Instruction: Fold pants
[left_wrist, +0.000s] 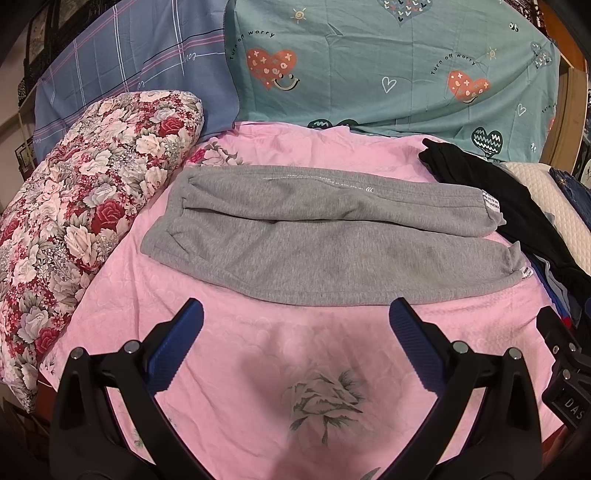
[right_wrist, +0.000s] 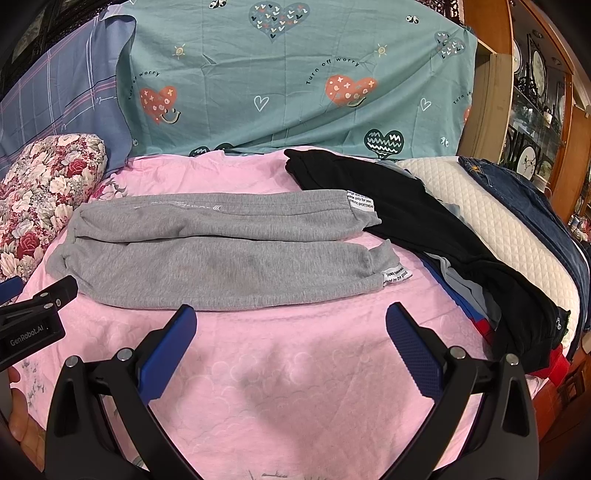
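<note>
Grey sweatpants (left_wrist: 314, 236) lie flat on the pink bedspread (left_wrist: 258, 350), waist at the left, cuffs with white labels at the right. They also show in the right wrist view (right_wrist: 221, 254). The two legs lie side by side. My left gripper (left_wrist: 295, 314) is open and empty, just in front of the near leg's edge. My right gripper (right_wrist: 291, 317) is open and empty, also just short of the near edge, toward the cuff end. The left gripper's body (right_wrist: 33, 317) shows at the left of the right wrist view.
A floral pillow (left_wrist: 81, 229) lies left of the pants. A pile of black and other clothes (right_wrist: 443, 236) lies to the right, by a white quilted cushion (right_wrist: 491, 221) and jeans (right_wrist: 517, 192). Teal (right_wrist: 295, 81) and blue sheets hang behind. A wooden cabinet (right_wrist: 535, 92) stands far right.
</note>
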